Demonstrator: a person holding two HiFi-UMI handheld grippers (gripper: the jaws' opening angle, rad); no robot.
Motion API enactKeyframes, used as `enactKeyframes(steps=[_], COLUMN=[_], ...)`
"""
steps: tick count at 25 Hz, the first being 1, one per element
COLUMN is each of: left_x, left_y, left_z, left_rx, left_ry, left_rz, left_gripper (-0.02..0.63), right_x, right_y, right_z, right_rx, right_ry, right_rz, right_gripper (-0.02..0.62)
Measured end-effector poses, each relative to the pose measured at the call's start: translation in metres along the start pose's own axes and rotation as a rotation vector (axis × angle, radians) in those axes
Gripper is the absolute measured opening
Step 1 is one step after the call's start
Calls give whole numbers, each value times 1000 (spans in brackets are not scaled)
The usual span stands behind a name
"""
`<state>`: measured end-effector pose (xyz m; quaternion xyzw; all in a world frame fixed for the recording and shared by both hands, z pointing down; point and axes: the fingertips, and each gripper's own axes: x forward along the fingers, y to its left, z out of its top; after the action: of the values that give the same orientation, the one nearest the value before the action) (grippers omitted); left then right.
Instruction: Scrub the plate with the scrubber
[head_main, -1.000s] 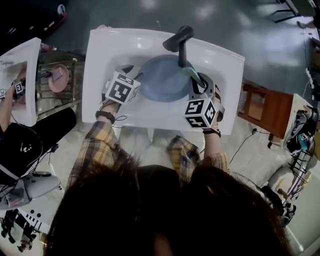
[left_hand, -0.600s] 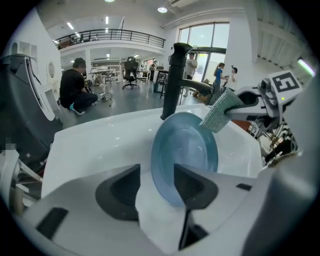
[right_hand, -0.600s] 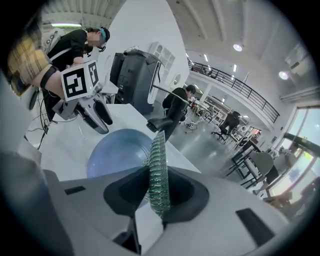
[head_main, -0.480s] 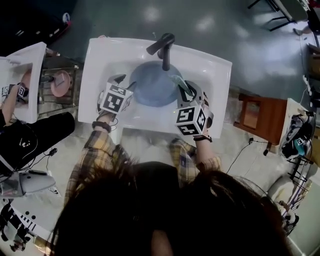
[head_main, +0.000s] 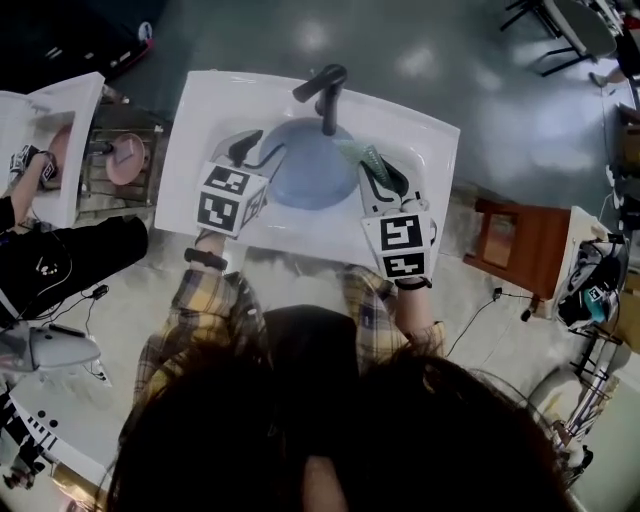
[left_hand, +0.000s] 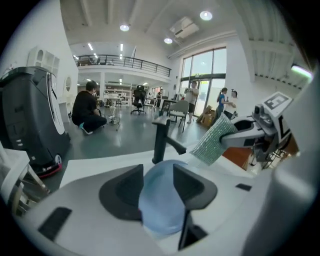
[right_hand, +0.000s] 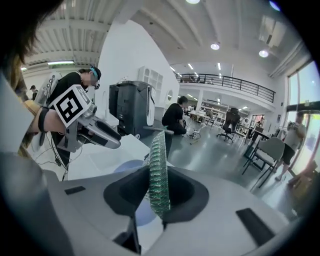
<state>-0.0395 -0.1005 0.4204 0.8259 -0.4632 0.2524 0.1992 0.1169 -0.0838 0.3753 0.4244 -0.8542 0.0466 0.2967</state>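
A blue plate (head_main: 310, 165) lies in the white sink (head_main: 200, 130) under the black faucet (head_main: 328, 95). My left gripper (head_main: 252, 152) hovers over the plate's left rim. Its jaws have just been opening and now stand wide. In the left gripper view the plate (left_hand: 162, 200) shows through the gap between the jaws, lower down, and the pads do not touch it. My right gripper (head_main: 385, 180) is lifted at the plate's right side, shut on a green mesh scrubber (head_main: 372, 162). The scrubber (right_hand: 159, 175) stands edge-on between that gripper's jaws.
A second white sink (head_main: 60, 150) stands at the left, with another person's hand in it. A pink plate (head_main: 125, 158) sits on a rack between the sinks. A brown wooden chair (head_main: 515, 235) is at the right. The faucet spout reaches over the plate's far side.
Both grippers have lifted off the plate and drawn back toward the sink's near edge. The left jaws have come away from the plate's rim. The scrubber stays in the right gripper.
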Motion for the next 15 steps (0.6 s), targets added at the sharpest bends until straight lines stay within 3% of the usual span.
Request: enactKeyframes(steps=[8, 15], left_x=[-43, -60], left_y=[-24, -46], left_z=[77, 123], left_rx=[-42, -46], left_ry=[-219, -366], left_rz=[-52, -121], left_gripper=[115, 57], right_x=[-21, -25], right_y=[2, -5], right_z=[71, 112], right_rx=[-26, 74], right_ry=[-162, -279], right_rz=[32, 56], right_gripper=[104, 104])
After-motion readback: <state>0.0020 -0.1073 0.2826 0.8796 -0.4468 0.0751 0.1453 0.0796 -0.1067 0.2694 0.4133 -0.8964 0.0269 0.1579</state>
